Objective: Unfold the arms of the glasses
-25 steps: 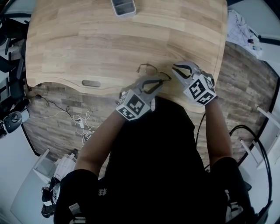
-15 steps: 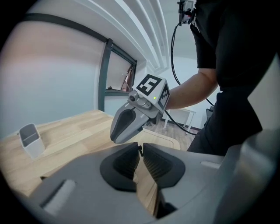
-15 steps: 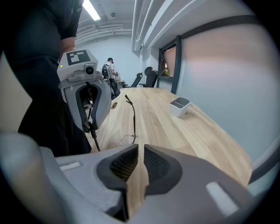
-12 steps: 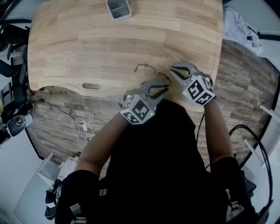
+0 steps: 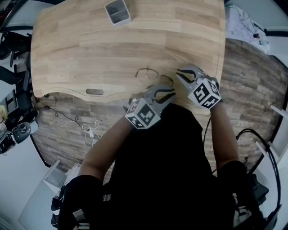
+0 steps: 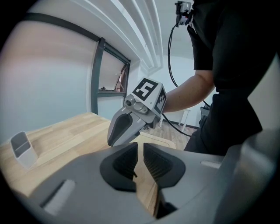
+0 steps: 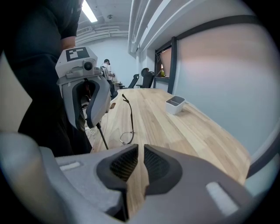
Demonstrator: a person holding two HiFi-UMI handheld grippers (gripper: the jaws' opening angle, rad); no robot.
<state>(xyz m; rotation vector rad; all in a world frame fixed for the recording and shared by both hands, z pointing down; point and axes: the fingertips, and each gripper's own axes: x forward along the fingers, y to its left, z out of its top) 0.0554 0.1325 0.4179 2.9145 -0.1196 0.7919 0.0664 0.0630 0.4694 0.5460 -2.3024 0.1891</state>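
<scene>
Grey container (image 5: pixel 117 11) stands on the table (image 5: pixel 81 49) well beyond the glasses (image 5: pixel 153 74), out of the working area. Glasses lie near the table's front edge. Left gripper (image 5: pixel 168 93) sits just on the near side of them, jaws narrowly parted. Whether an arm's tip lies between them is unclear. Right gripper (image 5: pixel 182 74), just right of the glasses, has its jaws slightly parted on nothing, and I judge it placed to steady the frame. No legible writing is seen, only square markers on the cubes.

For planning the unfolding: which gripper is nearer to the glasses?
Left. The left gripper has an arm tip of the glasses at its jaws; the right gripper is near, apart.
</scene>
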